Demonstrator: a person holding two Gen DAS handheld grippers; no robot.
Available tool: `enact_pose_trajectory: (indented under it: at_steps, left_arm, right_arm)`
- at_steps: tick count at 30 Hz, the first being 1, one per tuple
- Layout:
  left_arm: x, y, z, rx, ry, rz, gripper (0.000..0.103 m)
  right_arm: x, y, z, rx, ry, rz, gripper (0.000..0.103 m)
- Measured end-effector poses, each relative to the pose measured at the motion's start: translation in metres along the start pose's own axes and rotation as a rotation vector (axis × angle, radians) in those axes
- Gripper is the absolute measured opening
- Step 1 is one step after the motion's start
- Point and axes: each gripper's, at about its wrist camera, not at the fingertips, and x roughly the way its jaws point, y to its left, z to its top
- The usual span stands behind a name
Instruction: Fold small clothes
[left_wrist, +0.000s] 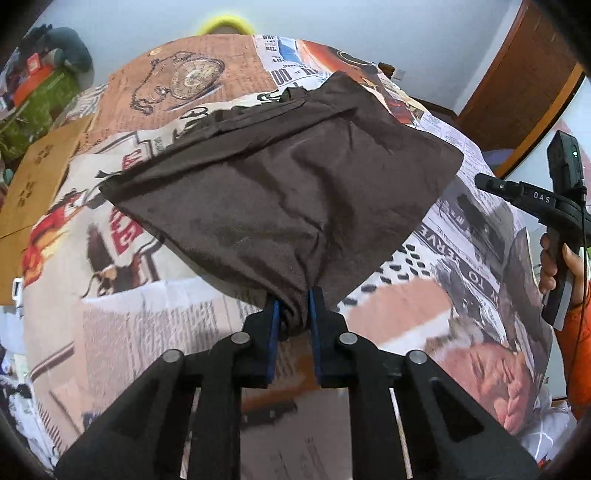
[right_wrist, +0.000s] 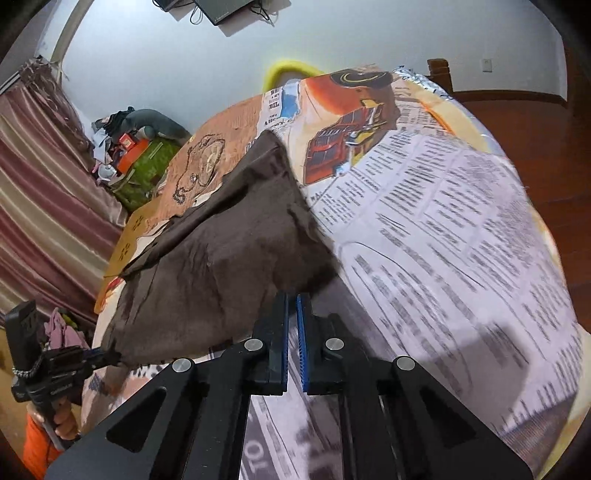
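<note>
A dark brown small garment (left_wrist: 284, 177) lies on a table covered with a newspaper-print cloth (left_wrist: 129, 325). My left gripper (left_wrist: 293, 306) is shut on the garment's near corner and lifts it off the table; it shows in the right wrist view (right_wrist: 105, 356) at the lower left, still pinching that corner. My right gripper (right_wrist: 292, 306) is nearly shut with a thin gap and holds nothing, right beside the garment's (right_wrist: 207, 258) right edge. In the left wrist view the right gripper (left_wrist: 484, 182) points at the garment's right corner without touching it.
A cardboard sheet (left_wrist: 33, 184) lies at the table's left edge. Cluttered items and a green bag (right_wrist: 144, 170) sit by the curtain. A yellow object (left_wrist: 225, 24) peeks over the far edge. Wooden furniture (left_wrist: 524, 85) stands at the right.
</note>
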Motion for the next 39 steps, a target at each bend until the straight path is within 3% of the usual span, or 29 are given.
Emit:
enact_pose_trajectory:
  at_steps: [4,5,7,9,12,14,16,20,28,32,35,37,39]
  left_arm:
    - [-0.021,0.009,0.001,-0.026,-0.048,0.076,0.026]
    - [-0.025,0.015,0.003,-0.043,-0.061,0.089,0.034]
    - [-0.032,0.030,0.009,-0.076,-0.090,0.113,0.045]
    - [-0.035,0.044,0.016,-0.091,-0.120,0.147,0.053]
    - [-0.028,0.063,0.027,-0.081,-0.132,0.186,0.065]
    - [-0.017,0.075,0.035,-0.081,-0.118,0.192,0.066]
    - [-0.004,0.085,0.042,-0.081,-0.104,0.206,0.067]
    - [0.030,0.099,0.058,-0.037,-0.106,0.317,0.074]
    - [0.078,0.103,0.092,0.045,-0.064,0.322,0.077]
    - [0.087,0.112,0.114,0.021,-0.085,0.286,0.080]
    - [0.101,0.126,0.127,-0.026,-0.053,0.233,0.080]
    - [0.109,0.132,0.131,-0.054,-0.026,0.164,0.067]
    - [0.111,0.134,0.131,-0.071,-0.014,0.092,0.040]
  right_arm:
    - [-0.008,0.003,-0.003,-0.027,0.016,-0.012,0.005]
    - [-0.010,0.004,-0.004,-0.033,0.020,-0.015,0.006]
    - [-0.011,0.005,-0.005,-0.040,0.036,-0.011,0.015]
    - [-0.010,0.005,-0.006,-0.038,0.038,-0.004,0.045]
    - [-0.004,0.008,-0.008,-0.046,0.030,-0.021,0.057]
    - [0.003,0.008,-0.008,-0.039,0.044,-0.024,0.060]
    - [0.013,0.008,-0.007,-0.035,0.058,-0.018,0.060]
    - [0.030,0.007,-0.004,-0.024,0.066,-0.014,0.060]
    - [0.044,0.014,0.009,-0.041,0.005,0.010,0.060]
    - [0.051,0.020,0.009,-0.096,-0.005,-0.031,0.036]
    - [0.049,0.016,0.008,-0.098,-0.021,-0.043,0.021]
    - [0.049,0.011,0.009,-0.090,-0.018,-0.035,0.012]
    - [0.049,0.009,0.010,-0.089,-0.016,-0.024,0.008]
